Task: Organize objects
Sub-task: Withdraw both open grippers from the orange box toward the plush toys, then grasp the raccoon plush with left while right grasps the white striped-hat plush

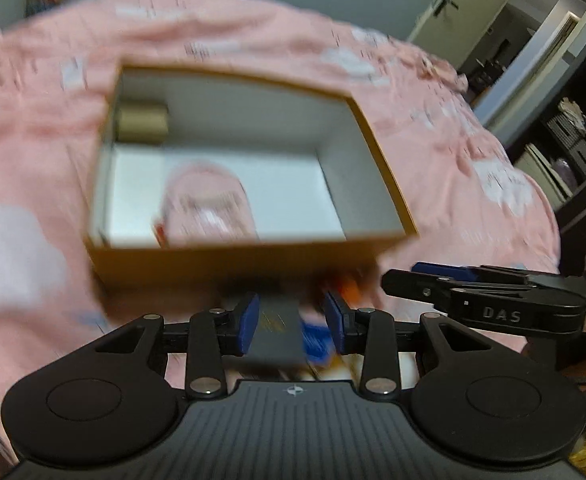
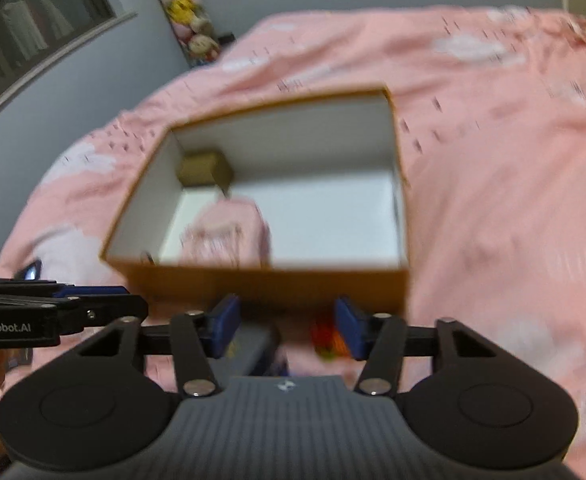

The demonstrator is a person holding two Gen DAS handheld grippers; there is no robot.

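Note:
An open brown cardboard box [image 1: 233, 268] [image 2: 269, 284] with white inner walls sits on the bed, just beyond both grippers. Inside lie a pink folded item [image 1: 209, 208] [image 2: 229, 236] and, in the far left corner, a small brown box [image 1: 143, 122] [image 2: 205, 168]. My left gripper [image 1: 293, 326] hovers open in front of the box, nothing pressed between its blue pads. Below it on the bed lie a grey flat item [image 1: 277, 328] [image 2: 253, 344], something blue [image 1: 317, 340] and a blurred orange-red thing [image 1: 349, 288] [image 2: 329, 340]. My right gripper [image 2: 287, 328] [image 1: 453, 284] is open too, beside the left gripper [image 2: 93, 300].
A pink cloud-print bedspread [image 1: 33, 140] [image 2: 493, 200] covers the whole surface. A door [image 1: 449, 4] and a shelf unit [image 1: 573, 132] stand beyond the bed's right side. Plush toys [image 2: 185, 4] hang on the far wall, with a bookshelf [image 2: 25, 28] to the left.

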